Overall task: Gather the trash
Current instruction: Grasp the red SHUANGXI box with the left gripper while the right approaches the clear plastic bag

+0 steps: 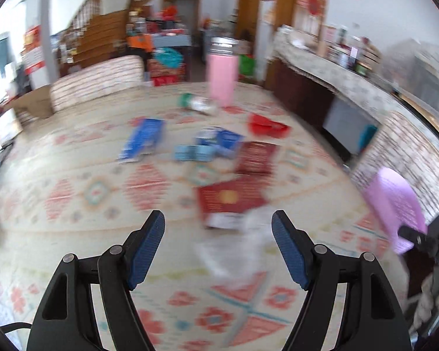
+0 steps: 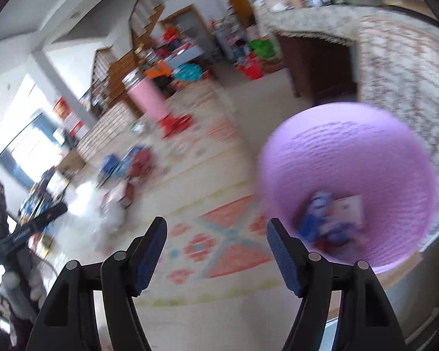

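Note:
Both views are motion-blurred. My left gripper (image 1: 218, 225) is open and empty above the patterned tablecloth (image 1: 87, 193). Just ahead of it lie a clear plastic wrapper (image 1: 234, 251) and a red packet (image 1: 229, 200). Farther off lie a dark red packet (image 1: 256, 158), blue boxes (image 1: 219, 142), a blue packet (image 1: 143, 139), a red wrapper (image 1: 267, 125) and a green-capped bottle (image 1: 197, 102). My right gripper (image 2: 216, 231) is open and empty, left of a purple basket (image 2: 348, 193) that holds blue and white packets (image 2: 330, 219). The basket also shows in the left wrist view (image 1: 395, 204).
A tall pink tumbler (image 1: 221, 73) with a metal lid stands at the far side of the table. It also shows in the right wrist view (image 2: 147, 96). A cloth-covered counter (image 1: 336, 70) runs along the right. A striped sofa back (image 1: 99, 82) stands at the far left.

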